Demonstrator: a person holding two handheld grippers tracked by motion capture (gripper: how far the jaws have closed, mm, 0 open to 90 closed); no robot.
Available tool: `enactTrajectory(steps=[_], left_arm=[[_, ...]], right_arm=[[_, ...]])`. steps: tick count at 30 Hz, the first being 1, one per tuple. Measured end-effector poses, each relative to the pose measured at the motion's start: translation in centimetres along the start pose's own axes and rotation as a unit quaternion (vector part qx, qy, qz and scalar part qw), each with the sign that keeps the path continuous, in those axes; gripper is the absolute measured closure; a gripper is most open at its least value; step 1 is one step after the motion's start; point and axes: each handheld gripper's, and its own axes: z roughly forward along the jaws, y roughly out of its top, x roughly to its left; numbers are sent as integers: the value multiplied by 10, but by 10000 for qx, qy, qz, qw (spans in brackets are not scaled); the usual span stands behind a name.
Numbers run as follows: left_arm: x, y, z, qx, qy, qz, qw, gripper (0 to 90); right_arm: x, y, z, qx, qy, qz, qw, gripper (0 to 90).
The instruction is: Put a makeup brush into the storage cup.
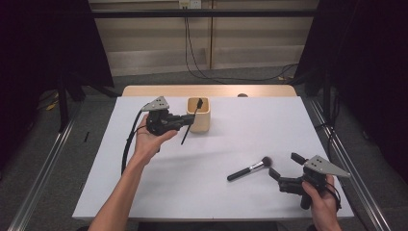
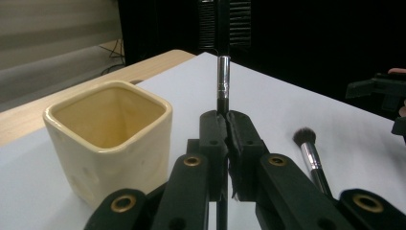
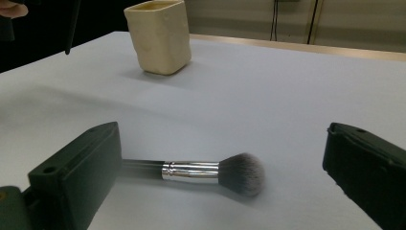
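- The left gripper [image 1: 185, 120] clamps a thin black brush [image 2: 223, 81] by its handle; the brush slants with its upper end over the cup [image 1: 198, 114], at the far middle of the table [image 1: 269, 120].
- The right gripper [image 1: 284, 166] sits near right, jaws spread wide and empty.
- A powder brush [image 1: 250, 169] lies flat on the table just left of those jaws, bristles toward them, untouched.
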Motion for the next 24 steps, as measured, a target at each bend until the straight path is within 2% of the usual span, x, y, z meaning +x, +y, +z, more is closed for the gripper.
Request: enactTrajectory(steps=[7, 17, 22, 24], left_arm=[[2, 10, -4, -219, 123, -23, 9997, 857], [1, 27, -3, -527, 68, -73, 9986, 857], [7, 31, -3, -572, 289, -122, 9979, 857], [10, 33, -3, -674, 306, -149, 9971, 857]], right_arm=[[0, 0, 0, -19, 0, 18, 10000, 0], [-1, 0, 0, -45, -1, -4, 10000, 0], [0, 0, 0, -83, 16, -5, 10000, 0], [0, 0, 0, -96, 24, 1, 10000, 0]])
